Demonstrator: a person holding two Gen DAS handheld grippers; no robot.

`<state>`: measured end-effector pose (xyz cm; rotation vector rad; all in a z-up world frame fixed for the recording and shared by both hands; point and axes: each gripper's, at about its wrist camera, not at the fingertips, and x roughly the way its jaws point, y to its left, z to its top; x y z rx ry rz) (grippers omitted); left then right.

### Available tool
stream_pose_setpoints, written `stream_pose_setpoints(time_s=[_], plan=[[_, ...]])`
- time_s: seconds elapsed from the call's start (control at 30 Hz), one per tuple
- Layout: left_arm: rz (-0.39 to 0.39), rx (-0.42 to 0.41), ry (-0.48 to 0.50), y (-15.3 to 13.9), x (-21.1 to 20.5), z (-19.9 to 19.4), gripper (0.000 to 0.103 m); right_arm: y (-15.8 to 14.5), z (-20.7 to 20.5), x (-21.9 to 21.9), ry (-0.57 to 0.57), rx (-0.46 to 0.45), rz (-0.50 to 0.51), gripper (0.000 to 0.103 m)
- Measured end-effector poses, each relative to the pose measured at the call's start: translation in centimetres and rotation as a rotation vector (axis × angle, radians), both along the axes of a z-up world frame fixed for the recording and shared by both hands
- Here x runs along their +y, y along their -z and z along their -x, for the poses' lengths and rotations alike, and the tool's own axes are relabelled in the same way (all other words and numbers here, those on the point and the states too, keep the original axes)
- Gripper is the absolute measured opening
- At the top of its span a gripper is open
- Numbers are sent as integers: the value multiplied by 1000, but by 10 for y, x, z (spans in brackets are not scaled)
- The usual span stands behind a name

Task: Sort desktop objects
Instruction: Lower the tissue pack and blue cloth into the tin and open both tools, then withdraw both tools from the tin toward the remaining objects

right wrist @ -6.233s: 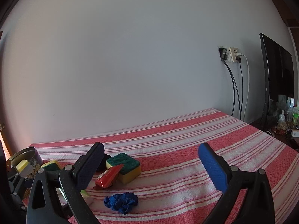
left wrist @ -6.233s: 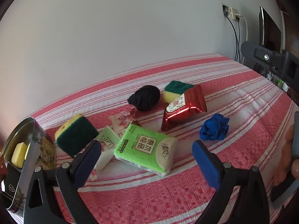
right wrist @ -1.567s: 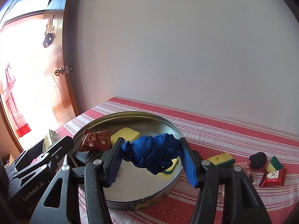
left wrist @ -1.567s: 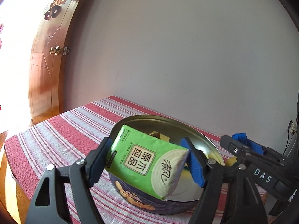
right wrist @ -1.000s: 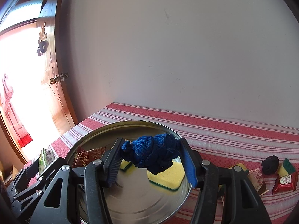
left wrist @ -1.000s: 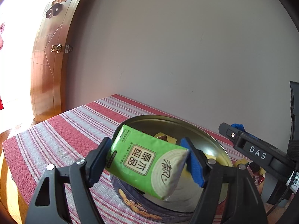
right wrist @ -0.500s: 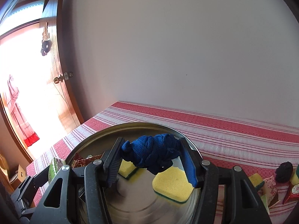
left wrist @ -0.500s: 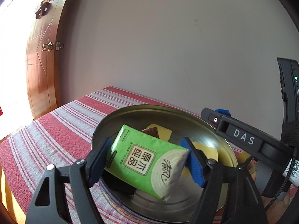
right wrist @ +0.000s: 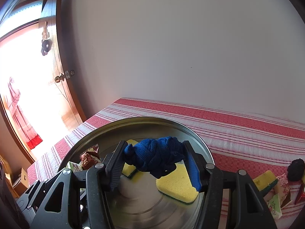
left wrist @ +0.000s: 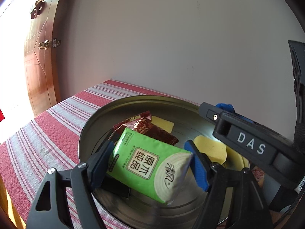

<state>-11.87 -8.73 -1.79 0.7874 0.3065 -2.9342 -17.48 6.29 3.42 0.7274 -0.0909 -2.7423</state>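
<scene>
Left gripper (left wrist: 150, 164) clamps tissue pack (left wrist: 150, 164); right gripper (right wrist: 154, 162) clamps blue cloth (right wrist: 154, 156) over tin (right wrist: 190, 129)

A: Containers, sponges?
B: One round tin (right wrist: 198, 139); three yellow sponges (right wrist: 177, 187).
A: Soft goods?
B: One blue cloth bundle (right wrist: 154, 156); one black bundle (right wrist: 295, 169); one green tissue pack (left wrist: 150, 164).
A: Packets?
B: Two red snack packets (left wrist: 148, 129); two small sachets (right wrist: 284, 189).
</scene>
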Motion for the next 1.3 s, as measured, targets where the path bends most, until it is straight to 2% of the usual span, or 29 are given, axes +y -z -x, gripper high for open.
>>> stream_pose_setpoints(time_s=[0.07,0.13,0.17,0.2,0.3,0.4,0.53,0.8,0.97,1.1,1.3], plan=[[-5,7,-4,-1,0,-2,80,1,2,-1,-25,2,15,62],[-26,31,-9,-4,-6,-7,94,2,3,3,-45,-9,55,71],[-36,49,-18,-6,-10,-11,98,1,1,7,-38,-5,75,82],[-45,70,-28,-8,-14,-15,102,0,-1,11,-26,9,95,86],[-69,125,-77,-15,-29,-29,102,-8,-12,27,3,63,140,88],[-67,170,-183,-21,-45,-43,102,-18,-27,44,73,136,178,89],[-54,179,-302,-24,-60,-55,102,-28,-45,58,148,222,188,92],[-71,174,-384,-22,-72,-61,102,-36,-64,60,207,329,164,103],[-17,183,-412,-26,-72,-65,102,-36,-66,65,281,344,131,103],[-9,181,-432,-26,-75,-70,102,-34,-67,73,282,338,158,103],[0,168,-457,-24,-80,-74,102,-31,-68,73,269,318,117,103]])
